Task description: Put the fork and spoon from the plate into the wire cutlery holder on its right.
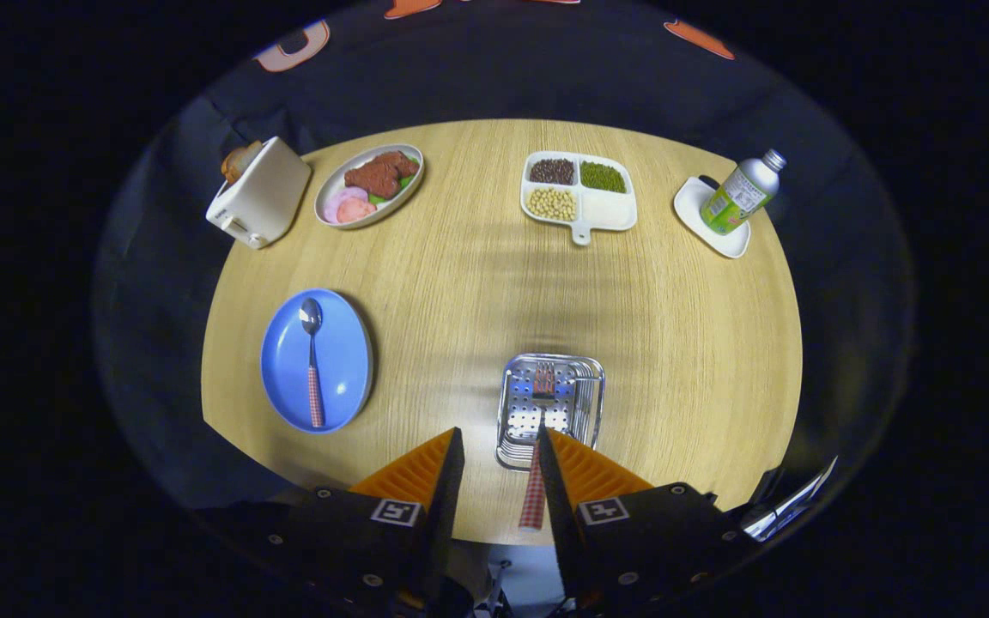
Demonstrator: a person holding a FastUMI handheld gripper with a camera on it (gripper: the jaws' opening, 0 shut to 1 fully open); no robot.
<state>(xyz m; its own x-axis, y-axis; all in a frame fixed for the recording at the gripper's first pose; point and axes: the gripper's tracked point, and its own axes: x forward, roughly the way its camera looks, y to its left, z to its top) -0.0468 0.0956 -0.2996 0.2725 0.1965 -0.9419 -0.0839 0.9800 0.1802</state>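
Gripper view: gripper (pixel 499 455) apart, fork (pixel 539 429) in holder (pixel 550 408), labels unreadable.

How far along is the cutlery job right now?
About halfway. The fork already stands in the wire cutlery holder, its checked handle leaning out beside the right finger. The gripper is open and holds nothing. The spoon is left, lying on the blue plate.
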